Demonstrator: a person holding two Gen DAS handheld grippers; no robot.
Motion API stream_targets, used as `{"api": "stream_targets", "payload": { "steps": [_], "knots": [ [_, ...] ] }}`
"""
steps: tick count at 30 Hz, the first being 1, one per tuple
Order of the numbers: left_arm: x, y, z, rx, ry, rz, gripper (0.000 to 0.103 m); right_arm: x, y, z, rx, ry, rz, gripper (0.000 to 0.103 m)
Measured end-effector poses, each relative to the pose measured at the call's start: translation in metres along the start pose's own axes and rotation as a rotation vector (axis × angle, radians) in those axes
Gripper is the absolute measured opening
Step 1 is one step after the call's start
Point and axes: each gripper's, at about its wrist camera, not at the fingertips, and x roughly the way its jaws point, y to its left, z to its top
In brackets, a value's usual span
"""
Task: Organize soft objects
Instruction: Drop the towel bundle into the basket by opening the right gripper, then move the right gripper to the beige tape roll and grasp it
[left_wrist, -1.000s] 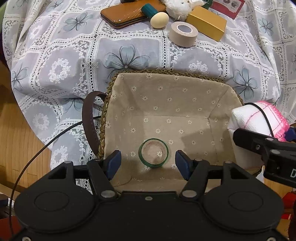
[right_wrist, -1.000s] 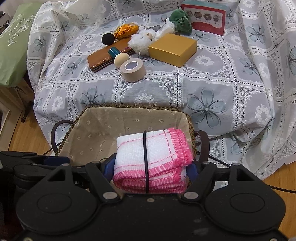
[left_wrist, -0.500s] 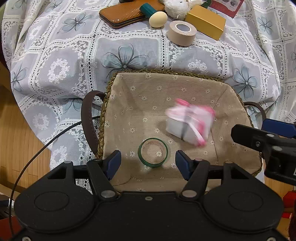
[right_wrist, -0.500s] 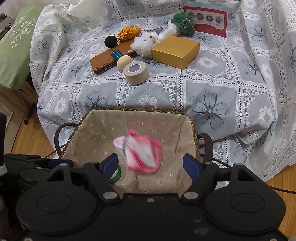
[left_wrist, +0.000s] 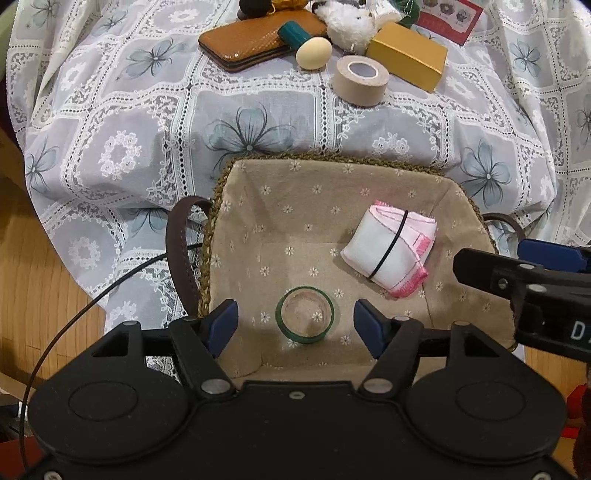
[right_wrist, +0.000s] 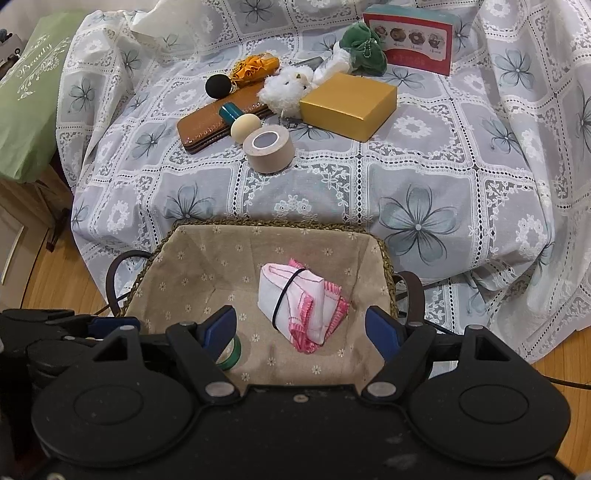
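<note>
A folded white cloth with pink edging and a black band (left_wrist: 388, 254) (right_wrist: 295, 302) lies loose on the floor of the lined wicker basket (left_wrist: 332, 158) (right_wrist: 277, 223), toward its right side. My right gripper (right_wrist: 301, 319) hangs open above it, nothing between its pads. My left gripper (left_wrist: 294, 314) hovers over the basket's near left part with its jaws opening. A green tape ring (left_wrist: 305, 336) (right_wrist: 231, 356) lies on the floor below them, untouched. On the lace cloth beyond are a white plush toy (right_wrist: 288, 90), a green plush (right_wrist: 364, 48) and an orange scrunchie (right_wrist: 253, 68).
Also on the lace-covered surface: a beige tape roll (right_wrist: 269, 147), a gold box (right_wrist: 347, 103), a brown wallet (right_wrist: 207, 125), a cream egg shape (right_wrist: 245, 127), a black ball (right_wrist: 218, 85) and a red box (right_wrist: 410, 37). A green cushion (right_wrist: 29, 103) sits at left, above wooden floor.
The right gripper let go of the pink-edged cloth, which dropped and came to rest in the basket. The left jaws have spread a little. Neither hand has shifted.
</note>
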Motion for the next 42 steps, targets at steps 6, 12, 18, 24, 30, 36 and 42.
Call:
{"api": "stream_targets", "payload": {
  "steps": [6,12,18,24,30,36,42],
  "knots": [
    [-0.004,0.000,0.003,0.001,-0.035,0.001,0.065,0.000,0.001,0.006,0.001,-0.015,-0.004,0.077],
    [-0.006,0.004,0.011,-0.015,-0.065,0.002,0.065,0.001,0.002,0.018,0.006,-0.039,-0.009,0.077],
    [-0.007,0.007,0.021,-0.020,-0.086,0.003,0.065,0.005,0.005,0.033,0.007,-0.066,-0.013,0.077],
    [-0.004,0.012,0.033,-0.029,-0.097,0.007,0.065,0.011,0.009,0.051,0.001,-0.090,-0.017,0.077],
    [0.001,0.020,0.045,-0.047,-0.095,-0.002,0.065,0.027,0.014,0.071,-0.015,-0.095,-0.027,0.077],
    [-0.006,0.023,0.056,-0.050,-0.121,-0.012,0.065,0.045,0.021,0.092,-0.032,-0.099,-0.025,0.077],
    [-0.003,0.034,0.071,-0.071,-0.143,0.020,0.065,0.063,0.030,0.111,-0.047,-0.100,-0.023,0.077]
  ]
}}
